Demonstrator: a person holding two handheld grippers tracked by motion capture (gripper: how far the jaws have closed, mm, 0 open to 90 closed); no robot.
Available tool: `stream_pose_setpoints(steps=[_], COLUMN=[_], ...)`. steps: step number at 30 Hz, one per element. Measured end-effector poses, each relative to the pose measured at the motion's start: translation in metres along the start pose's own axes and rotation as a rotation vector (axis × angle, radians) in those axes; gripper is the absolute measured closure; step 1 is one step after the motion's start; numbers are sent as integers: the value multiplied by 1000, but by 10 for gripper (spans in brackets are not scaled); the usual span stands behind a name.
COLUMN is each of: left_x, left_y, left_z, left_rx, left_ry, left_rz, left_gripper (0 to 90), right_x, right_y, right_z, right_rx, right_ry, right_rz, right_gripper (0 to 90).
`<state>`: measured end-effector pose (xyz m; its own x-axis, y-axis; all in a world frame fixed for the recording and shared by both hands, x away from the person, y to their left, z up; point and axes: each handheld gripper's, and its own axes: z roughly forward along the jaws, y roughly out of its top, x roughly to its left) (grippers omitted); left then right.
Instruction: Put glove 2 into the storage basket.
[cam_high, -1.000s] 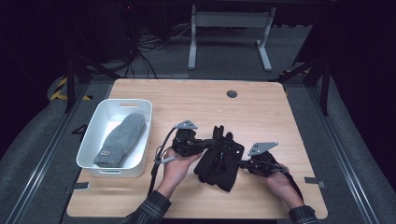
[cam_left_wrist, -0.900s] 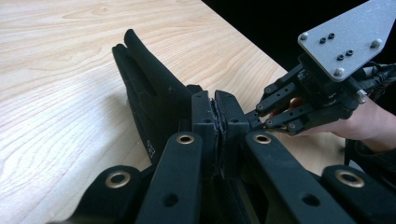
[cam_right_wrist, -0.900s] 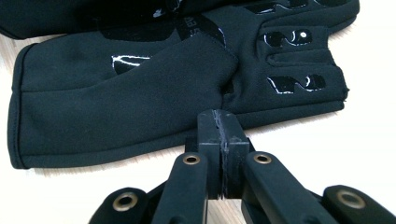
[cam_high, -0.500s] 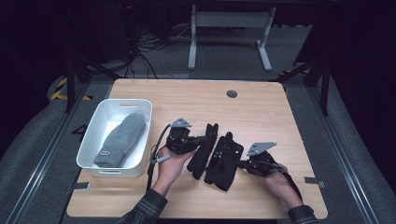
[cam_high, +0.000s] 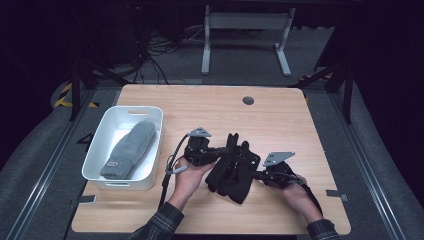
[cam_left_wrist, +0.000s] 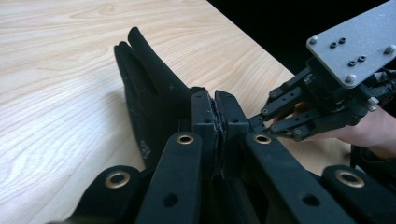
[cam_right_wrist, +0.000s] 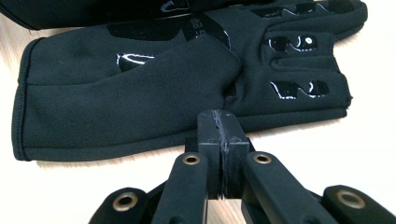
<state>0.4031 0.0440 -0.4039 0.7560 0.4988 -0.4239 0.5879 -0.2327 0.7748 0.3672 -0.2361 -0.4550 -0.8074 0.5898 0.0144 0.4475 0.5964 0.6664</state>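
Observation:
Two black gloves lie mid-table between my grippers. My left gripper (cam_high: 227, 150) (cam_left_wrist: 217, 100) points right and is shut on the edge of one glove (cam_high: 234, 146) (cam_left_wrist: 149, 88), which stands on edge with its fingers pointing away. My right gripper (cam_high: 257, 175) (cam_right_wrist: 219, 116) is shut on the lower edge of the other glove (cam_high: 235, 182) (cam_right_wrist: 140, 93), which lies flat with its glossy grip patches up. The first glove (cam_right_wrist: 93, 11) shows as a strip beyond it. The right gripper (cam_left_wrist: 261, 122) also appears at the right of the left gripper view.
A white bin (cam_high: 102, 150) at the table's left holds a grey mitten (cam_high: 130, 150). A round cable hole (cam_high: 248, 100) sits near the far edge. Bare wood lies beyond the gloves and along the near edge. A metal stand (cam_high: 245, 35) is on the floor behind.
My left gripper pulled one glove left, apart from the other, then came back slightly right and nearer. The gloves now overlap differently. The right hand has stayed put.

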Motion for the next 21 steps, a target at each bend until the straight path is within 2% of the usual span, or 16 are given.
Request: stream_pose_setpoints(steps=[7,15,21], left_x=[-6,-12,-16], left_y=[0,-5,-11], left_z=[14,34,45], left_rx=[25,74,115], left_ry=[-24,-39,-52], left_rz=[12,27,38], left_gripper=[879,887,887], right_x=[3,9,10], right_y=[7,16,17], right_z=[7,17,17], right_rx=[0,-3,-5], right_ry=[13,24,25], right_rz=[-10,-27,-33], right_gripper=[899,899,899])
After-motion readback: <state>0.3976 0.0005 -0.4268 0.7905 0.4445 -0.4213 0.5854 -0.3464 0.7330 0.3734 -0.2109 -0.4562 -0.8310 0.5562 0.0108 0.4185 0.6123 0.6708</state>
